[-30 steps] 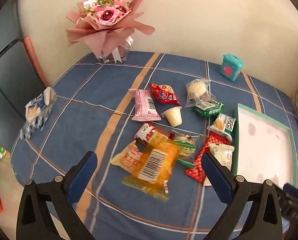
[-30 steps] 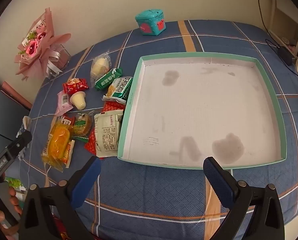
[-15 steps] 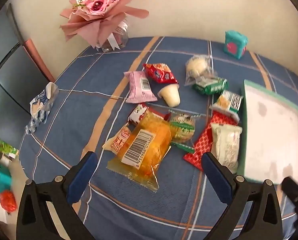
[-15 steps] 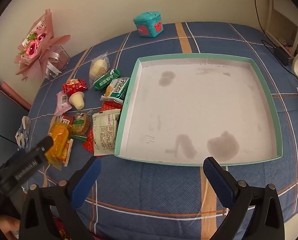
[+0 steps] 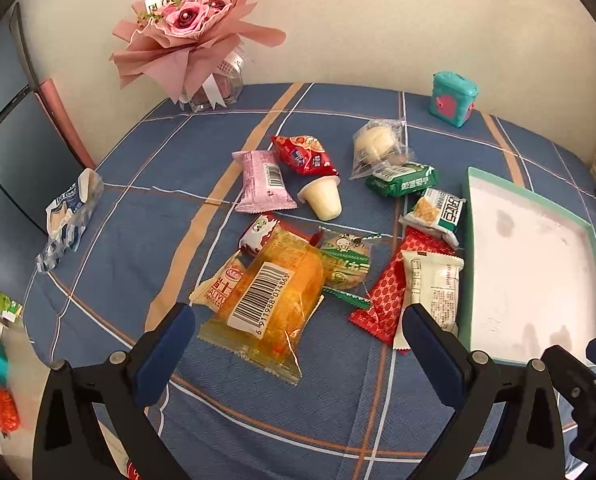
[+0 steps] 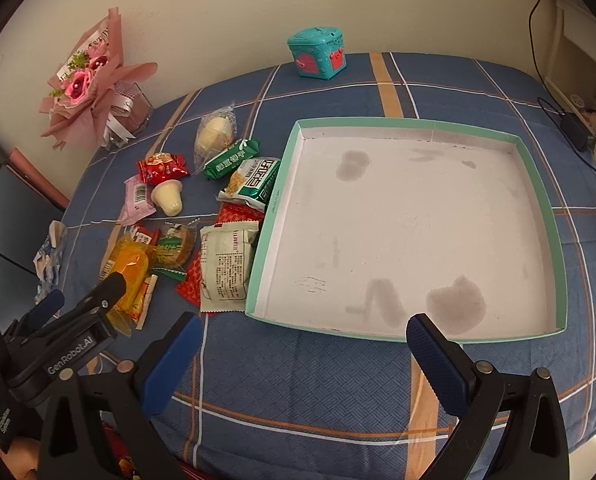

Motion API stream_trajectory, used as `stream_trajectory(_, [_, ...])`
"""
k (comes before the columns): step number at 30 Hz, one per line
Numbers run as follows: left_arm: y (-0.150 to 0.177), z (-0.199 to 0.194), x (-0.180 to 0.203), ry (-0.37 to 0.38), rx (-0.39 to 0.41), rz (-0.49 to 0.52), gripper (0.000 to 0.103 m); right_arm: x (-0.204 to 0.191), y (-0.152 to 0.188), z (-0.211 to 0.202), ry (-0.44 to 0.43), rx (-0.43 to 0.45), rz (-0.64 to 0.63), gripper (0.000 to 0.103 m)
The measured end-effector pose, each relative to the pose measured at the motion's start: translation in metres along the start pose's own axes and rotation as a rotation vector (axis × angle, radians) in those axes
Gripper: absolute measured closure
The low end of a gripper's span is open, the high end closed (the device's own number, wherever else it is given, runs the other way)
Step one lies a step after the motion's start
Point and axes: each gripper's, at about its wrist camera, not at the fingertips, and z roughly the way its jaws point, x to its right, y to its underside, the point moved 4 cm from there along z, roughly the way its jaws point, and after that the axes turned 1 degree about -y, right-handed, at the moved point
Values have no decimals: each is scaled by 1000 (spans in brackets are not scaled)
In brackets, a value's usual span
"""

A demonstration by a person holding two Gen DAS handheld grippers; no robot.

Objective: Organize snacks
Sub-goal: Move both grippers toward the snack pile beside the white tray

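Several wrapped snacks lie in a loose pile on the blue checked tablecloth, left of a shallow teal-rimmed tray (image 6: 538, 184) with a bare white floor. My left gripper (image 5: 298, 336) is open and empty, hovering just short of the big orange cake packet (image 5: 274, 300). Beside that packet lie a white packet (image 5: 434, 284) on a red one (image 5: 386, 292), a round green biscuit pack (image 5: 346, 260), a jelly cup (image 5: 324, 200) and a pink bar (image 5: 262, 180). My right gripper (image 6: 302, 344) is open and empty above the tray's near edge. The tray also shows in the left wrist view (image 5: 470, 240).
A pink flower bouquet (image 5: 190, 32) in a glass stands at the table's back left. A small teal box (image 6: 318, 58) stands at the back. A crumpled blue-white wrapper (image 5: 70, 216) lies at the left table edge. A cable and adapter (image 6: 574, 132) lie at the far right.
My left gripper has moved forward and lower toward the snack pile, so the orange packet now lies just ahead of the fingers. The right gripper has barely moved.
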Motion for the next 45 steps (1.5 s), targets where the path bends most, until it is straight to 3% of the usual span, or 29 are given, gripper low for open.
stream_trajectory(45, [7, 8, 5, -5, -22, -26, 0, -6, 0, -1, 0, -7, -25, 0])
